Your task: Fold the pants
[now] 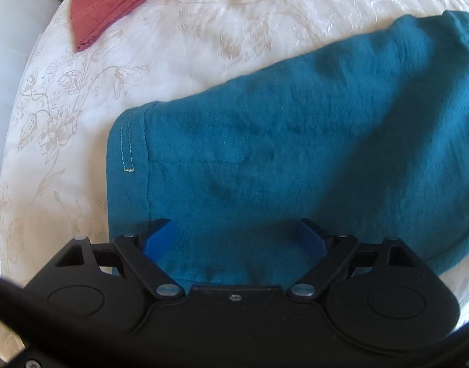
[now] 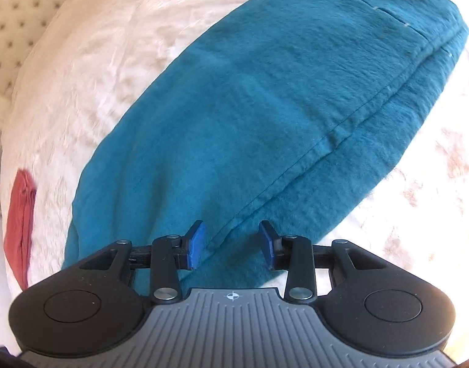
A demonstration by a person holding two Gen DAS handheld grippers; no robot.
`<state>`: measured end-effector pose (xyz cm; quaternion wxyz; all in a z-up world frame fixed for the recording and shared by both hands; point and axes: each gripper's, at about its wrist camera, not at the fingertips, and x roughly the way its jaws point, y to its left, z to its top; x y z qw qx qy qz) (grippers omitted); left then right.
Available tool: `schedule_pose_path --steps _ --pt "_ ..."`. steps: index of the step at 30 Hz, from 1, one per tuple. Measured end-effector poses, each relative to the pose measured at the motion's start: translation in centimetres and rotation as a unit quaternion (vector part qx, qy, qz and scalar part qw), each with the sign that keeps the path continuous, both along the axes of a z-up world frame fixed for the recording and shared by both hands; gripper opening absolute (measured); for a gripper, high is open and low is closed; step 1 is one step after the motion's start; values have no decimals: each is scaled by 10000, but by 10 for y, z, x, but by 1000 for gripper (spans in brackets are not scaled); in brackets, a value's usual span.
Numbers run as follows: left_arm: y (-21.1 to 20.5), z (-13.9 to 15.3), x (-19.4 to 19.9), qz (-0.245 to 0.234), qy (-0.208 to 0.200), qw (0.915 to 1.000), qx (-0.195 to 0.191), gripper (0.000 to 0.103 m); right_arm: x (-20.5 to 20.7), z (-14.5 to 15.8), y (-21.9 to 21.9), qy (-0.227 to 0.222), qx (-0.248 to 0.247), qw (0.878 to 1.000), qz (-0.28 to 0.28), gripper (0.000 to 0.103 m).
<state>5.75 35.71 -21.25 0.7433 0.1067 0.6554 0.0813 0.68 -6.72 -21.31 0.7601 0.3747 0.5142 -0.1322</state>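
Teal pants (image 1: 296,141) folded flat on floral white bedspread (image 1: 179,49) | left gripper (image 1: 237,236) spread wide above hemmed end, holding nothing | right gripper (image 2: 231,242) partly spread, straddling side seam at near edge, contact not discernible | red garment (image 1: 111,3) lying well apart, far side.

Pants (image 1: 296,153): teal, with pale blue stitching at the hem. Bed cover (image 1: 65,116): white, with a beige floral pattern. Second garment (image 1: 111,3): dusty red. Headboard (image 2: 16,15): beige, tufted with dark buttons. Fingers (image 2: 196,243): blue pads on black housings; right gripper (image 2: 231,243) base grey, ribbed.
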Motion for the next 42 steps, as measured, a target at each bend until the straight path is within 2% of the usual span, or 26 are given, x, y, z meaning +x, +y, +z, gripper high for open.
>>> schedule_pose_path --steps 2,4,8,9,10,11,14,17,20,22,25,28,33,35,38,42 --pt "5 -3 0 39 67 10000 -25 88 2 -10 -8 66 158 9996 -230 47" --pt "8 -4 3 71 75 9999 -69 89 5 -21 -10 172 275 9986 -410 47" --pt "10 -3 7 96 62 9999 17 89 14 -24 -11 66 390 9977 -551 44" --pt "11 -3 8 100 68 9999 31 89 15 -23 -11 34 389 9977 -561 37" --pt "11 -3 9 96 69 9999 54 89 19 -20 -9 14 342 9981 -503 8" --pt "12 -3 9 86 59 9999 78 89 23 -15 -7 28 227 9990 -378 4" --pt "18 -1 13 98 49 9999 44 89 17 16 -2 -176 -263 9995 -19 4" --pt "31 0 25 201 57 9998 -55 88 0 32 -4 -164 -432 9988 129 4" --pt "32 3 27 234 29 9997 -9 88 -5 11 -4 345 -570 9976 167 4" --pt "26 11 23 263 -32 9996 52 87 -5 -11 -6 587 -439 9972 139 4" --pt "12 32 19 206 -266 9994 105 87 -7 -11 -11 410 -227 9988 166 10" --pt "-18 62 13 3 -656 9978 22 87 -12 -2 -26 229 72 9996 169 20" --pt "-95 86 12 -458 -945 9935 -433 87 -33 21 -62 77 -72 9997 224 20" --pt "-131 83 12 -670 -900 9915 -652 87 -40 24 -88 54 -172 9998 102 21" --pt "-187 71 14 -900 -741 9902 -766 87 -48 21 -134 189 -257 9992 -261 22" --pt "-238 50 17 -997 -561 9907 -739 87 -51 18 -195 198 -315 9967 -718 27"
